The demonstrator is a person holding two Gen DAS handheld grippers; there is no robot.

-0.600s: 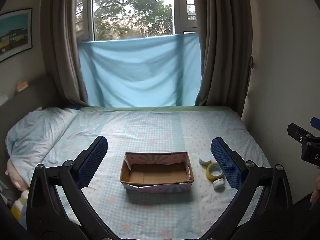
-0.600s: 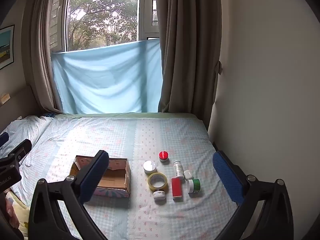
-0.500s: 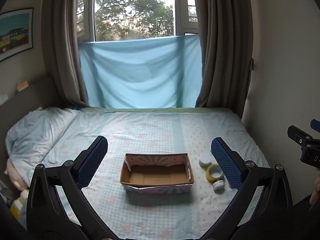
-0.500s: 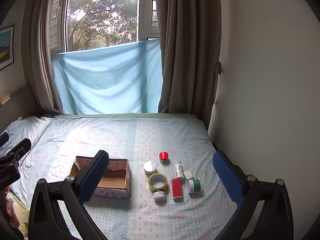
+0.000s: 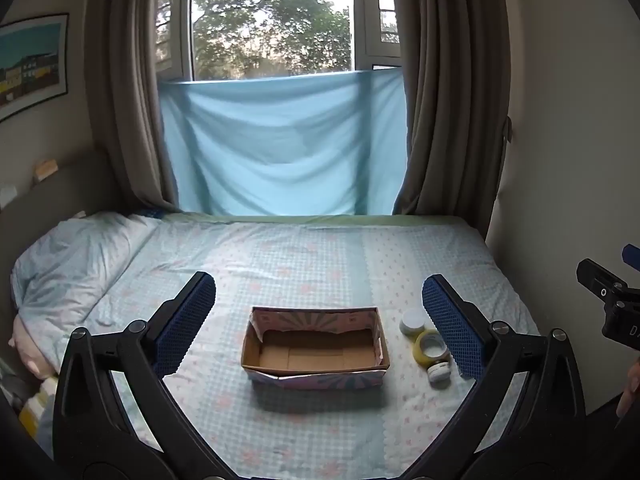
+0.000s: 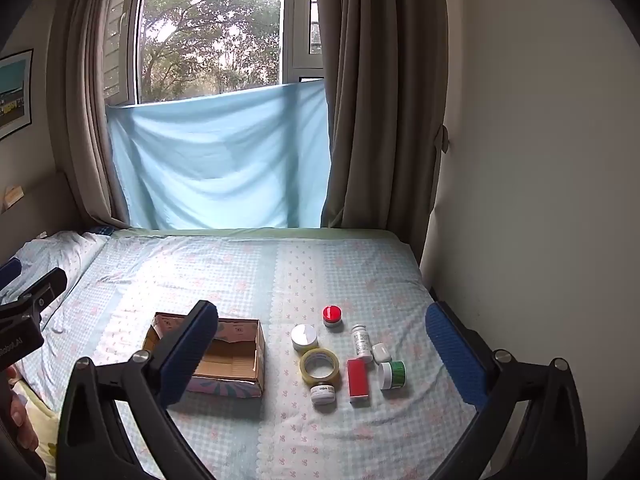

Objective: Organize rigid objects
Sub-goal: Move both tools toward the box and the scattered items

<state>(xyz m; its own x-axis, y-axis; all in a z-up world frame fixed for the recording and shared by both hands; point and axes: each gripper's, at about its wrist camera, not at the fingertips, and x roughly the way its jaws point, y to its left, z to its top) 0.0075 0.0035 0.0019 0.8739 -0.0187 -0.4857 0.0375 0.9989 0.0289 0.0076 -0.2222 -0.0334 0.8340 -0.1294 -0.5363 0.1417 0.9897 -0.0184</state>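
Note:
An empty cardboard box (image 5: 316, 346) (image 6: 230, 358) with a patterned outside sits on the bed. To its right lies a cluster of small items: a tape roll (image 6: 319, 366) (image 5: 430, 346), a silver-lidded jar (image 6: 304, 336), a red-lidded jar (image 6: 332, 315), a white bottle (image 6: 361, 342), a red box (image 6: 357, 379), a green-lidded jar (image 6: 393, 374), two small white jars (image 6: 324, 394) (image 6: 381, 353). My left gripper (image 5: 318, 320) hangs open above the box, well short of it. My right gripper (image 6: 322, 350) is open too, high above the cluster, empty.
The bed (image 6: 248, 280) carries a checked floral sheet, with a pillow (image 5: 68, 264) at the left. A wall (image 6: 540, 160) runs along the bed's right edge. Curtains and a blue cloth (image 5: 280, 148) hang at the window behind. A person's fingers (image 6: 20, 412) show at the left edge.

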